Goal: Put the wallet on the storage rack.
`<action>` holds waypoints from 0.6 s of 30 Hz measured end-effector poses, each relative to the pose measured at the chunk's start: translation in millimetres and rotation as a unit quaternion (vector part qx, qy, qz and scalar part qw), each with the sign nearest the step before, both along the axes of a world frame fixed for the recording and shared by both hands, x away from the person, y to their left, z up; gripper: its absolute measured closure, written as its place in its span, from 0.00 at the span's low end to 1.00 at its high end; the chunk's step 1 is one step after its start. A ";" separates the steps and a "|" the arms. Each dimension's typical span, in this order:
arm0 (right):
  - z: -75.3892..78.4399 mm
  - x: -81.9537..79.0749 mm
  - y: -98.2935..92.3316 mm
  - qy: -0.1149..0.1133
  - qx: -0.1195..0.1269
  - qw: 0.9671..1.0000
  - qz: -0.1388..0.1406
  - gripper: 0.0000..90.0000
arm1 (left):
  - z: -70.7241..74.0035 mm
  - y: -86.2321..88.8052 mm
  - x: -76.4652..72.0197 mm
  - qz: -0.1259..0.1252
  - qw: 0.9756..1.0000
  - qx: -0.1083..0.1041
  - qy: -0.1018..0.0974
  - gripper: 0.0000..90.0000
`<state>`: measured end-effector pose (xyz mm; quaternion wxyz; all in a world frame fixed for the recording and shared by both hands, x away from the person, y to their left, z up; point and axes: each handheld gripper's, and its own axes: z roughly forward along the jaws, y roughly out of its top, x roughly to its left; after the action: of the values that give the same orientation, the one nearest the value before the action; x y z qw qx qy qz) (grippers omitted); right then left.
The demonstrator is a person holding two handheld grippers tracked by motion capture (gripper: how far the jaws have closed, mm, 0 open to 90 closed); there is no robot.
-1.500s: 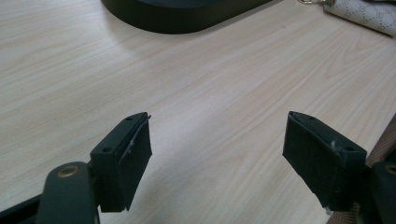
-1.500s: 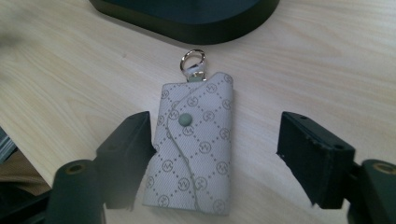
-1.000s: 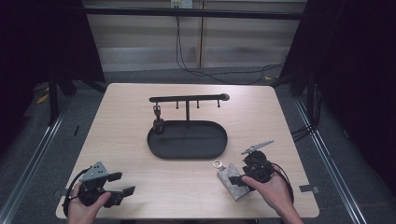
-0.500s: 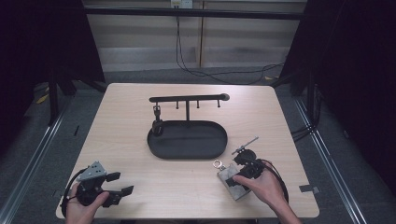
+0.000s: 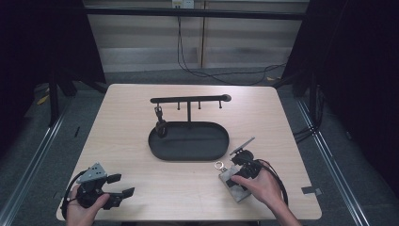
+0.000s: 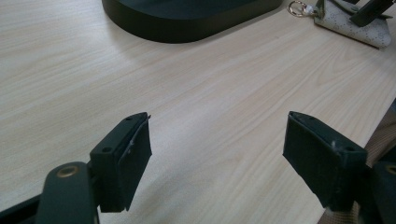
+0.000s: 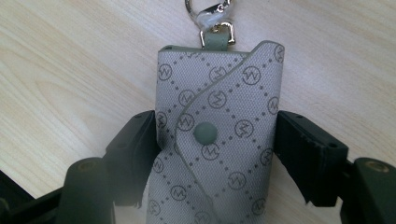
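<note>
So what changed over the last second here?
The right hand-held gripper moved down the high view toward the table's near edge, onto the key pouch. Its jaws have just been closing and now sit against the pouch's two sides. The left hand-held gripper stayed put, jaws wide with nothing between them. The pouch, black tray and hook rack lie as before.

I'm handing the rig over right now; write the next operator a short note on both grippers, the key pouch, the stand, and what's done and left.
Right gripper: jaws have just been closing; the fingers sit against both sides of the grey key pouch, which lies flat on the table near the tray.
Left gripper: open, holding nothing, above bare table at the person's near left.
Hook stand: one small item already hangs at its left end; the other pegs are free.
Done: pouch gripped.
Left, probably: lift the pouch and hang its clasp on a free peg.
</note>
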<state>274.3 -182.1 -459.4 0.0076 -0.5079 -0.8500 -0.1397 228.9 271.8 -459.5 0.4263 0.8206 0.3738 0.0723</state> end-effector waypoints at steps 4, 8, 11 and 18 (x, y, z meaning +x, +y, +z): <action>-1.7 0.8 1.0 0.004 -0.002 1.000 -0.002 0.33 | -0.2 -0.1 0.2 -0.002 1.000 0.000 0.003 0.26; -2.9 1.6 4.9 0.012 -0.011 1.000 -0.003 0.30 | -1.5 -1.7 0.4 -0.003 1.000 0.001 0.007 0.26; -8.0 0.6 11.2 0.017 -0.035 0.999 0.007 0.29 | -1.2 -1.6 0.3 -0.004 1.000 0.001 0.006 0.26; -11.2 1.0 17.3 0.021 -0.055 0.998 0.013 0.29 | -1.1 -0.7 0.4 -0.003 1.000 0.000 0.006 0.26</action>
<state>275.2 -164.8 -470.5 -0.0002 -0.4993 -0.8626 -0.0821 229.3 271.0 -460.6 0.4240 0.8221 0.3740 0.0666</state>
